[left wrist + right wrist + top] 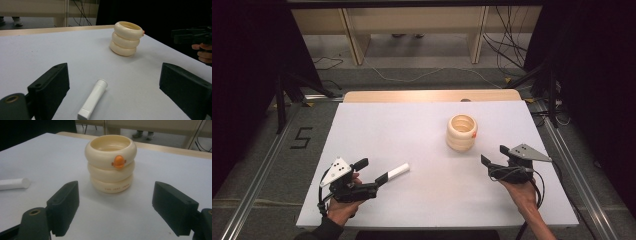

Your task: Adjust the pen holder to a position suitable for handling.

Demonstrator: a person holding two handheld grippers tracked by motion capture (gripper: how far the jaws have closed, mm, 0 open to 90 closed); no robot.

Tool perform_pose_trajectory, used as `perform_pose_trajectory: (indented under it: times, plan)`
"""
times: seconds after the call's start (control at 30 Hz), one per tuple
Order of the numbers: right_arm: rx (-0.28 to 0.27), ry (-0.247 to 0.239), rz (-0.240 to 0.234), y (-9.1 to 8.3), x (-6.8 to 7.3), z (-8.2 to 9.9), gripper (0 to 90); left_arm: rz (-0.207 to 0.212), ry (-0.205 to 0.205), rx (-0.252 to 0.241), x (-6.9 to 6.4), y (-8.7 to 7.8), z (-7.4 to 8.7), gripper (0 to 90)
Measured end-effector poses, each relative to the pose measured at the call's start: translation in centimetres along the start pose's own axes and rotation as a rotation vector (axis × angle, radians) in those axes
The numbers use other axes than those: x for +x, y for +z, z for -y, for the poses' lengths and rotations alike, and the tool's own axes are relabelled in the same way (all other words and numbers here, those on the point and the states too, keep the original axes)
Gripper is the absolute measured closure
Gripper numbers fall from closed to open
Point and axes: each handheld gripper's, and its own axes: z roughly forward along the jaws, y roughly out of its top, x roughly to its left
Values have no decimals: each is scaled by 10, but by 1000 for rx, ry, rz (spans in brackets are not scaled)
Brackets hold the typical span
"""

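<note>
From the high view, the person's left hand (343, 207) comes in at the bottom left and grips the left gripper (373, 170), which lies low over the white table (422, 200) and points up and to the right. Its jaws stand wide apart, and the near end of a white tube (398, 171) lies between them on the table. The right hand (521, 192) enters at the bottom right and holds the right gripper (493, 155) aimed up and to the left at a cream cup (461, 132) shaped like three stacked rings. That gripper is near the cup but clear of it, jaws wide with nothing in them. A "5" (301, 137) is marked on the floor left of the table.

In the left gripper view, the two black jaws rise far apart at the lower corners. The white tube (93, 99) lies flat between them, touching neither, its squared end nearest the camera and its round cap pointing away. The cream cup (126, 38) stands upright farther off, and the right gripper (190, 36) shows at the right edge with fingers (203, 52) under it.

In the right gripper view, the jaws stand wide open on either side of the cream cup (111, 166), which is ahead of them and apart. An orange beak-like knob (119, 161) sits on its top ring. Small raised lettering runs round the bottom ring, too small to read. The cup's inside looks bare as far as it can be seen. The tube's end (15, 183) lies at the left.
</note>
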Motion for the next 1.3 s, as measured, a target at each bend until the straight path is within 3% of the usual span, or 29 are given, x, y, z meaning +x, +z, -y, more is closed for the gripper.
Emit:
perform_pose_trajectory:
  times: [0.4,0.63,0.7,0.77,1.03,1.3]
  plan:
    - [36,12,44,34,-17,-8,286,-2,-6,-2,1,0,0,84]
    - [53,41,70,54,-32,-11,441,-2,-10,-2,2,-1,0,84]
    - [57,50,85,62,-38,-12,528,-2,-9,-2,2,-1,0,84]
    - [61,57,91,64,-40,-12,555,-2,-10,-2,2,-1,0,83]
    - [69,76,103,83,-48,-15,802,-2,-10,-5,2,-1,0,84]
    - [88,100,88,99,-50,-14,899,-2,-9,-7,2,-1,0,83]
